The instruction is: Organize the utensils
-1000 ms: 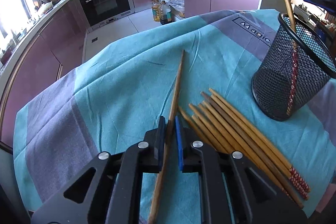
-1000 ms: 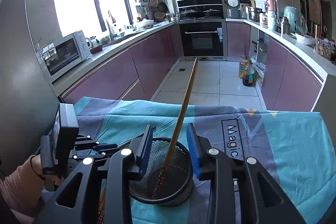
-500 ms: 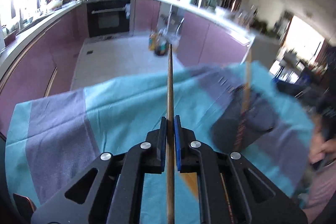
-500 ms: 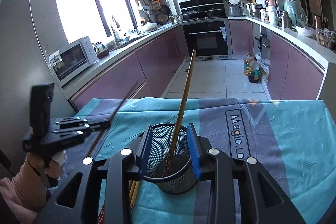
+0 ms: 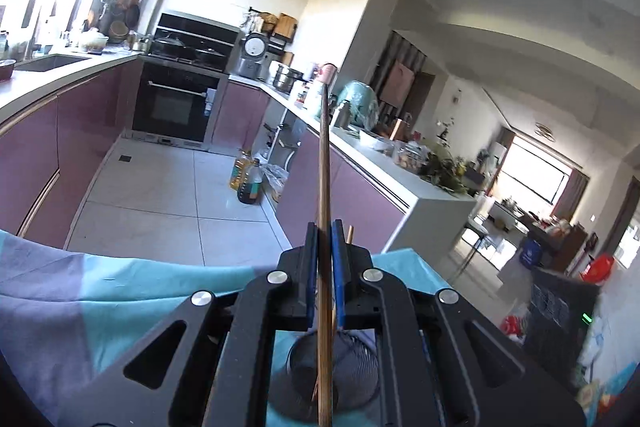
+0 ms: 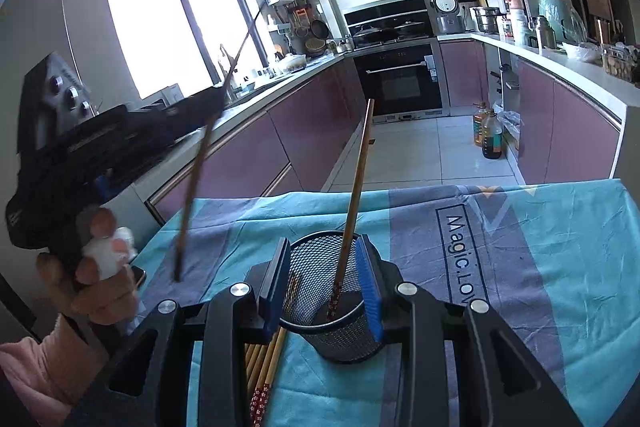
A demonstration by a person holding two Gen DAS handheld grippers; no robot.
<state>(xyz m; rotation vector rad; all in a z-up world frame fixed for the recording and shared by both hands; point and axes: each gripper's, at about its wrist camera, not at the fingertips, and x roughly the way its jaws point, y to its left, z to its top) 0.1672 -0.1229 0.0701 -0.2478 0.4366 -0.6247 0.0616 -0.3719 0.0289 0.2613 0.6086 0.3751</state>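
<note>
- Kitchen table's teal cloth [image 6: 560, 267] held a mesh cup [image 6: 320, 311] with one chopstick [image 6: 352, 203] inside so far.
- Right gripper [image 6: 326, 287] clamped the cup's sides.
- Left gripper [image 5: 323, 267] pinched a second chopstick [image 5: 324, 187] above it; loose chopsticks [image 6: 266, 359] were left.

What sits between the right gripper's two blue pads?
In the right wrist view, the black mesh cup, one chopstick standing inside it, sits between the right gripper pads.

We see a black wire-mesh cup [image 6: 334, 311] between our black right tongs [image 6: 326, 283] with blue pads. Left of them lie tan wooden chopsticks with red, white-dotted ends [image 6: 264, 371], on the bench's teal and grey-purple blocked cloth [image 6: 560, 267].
</note>
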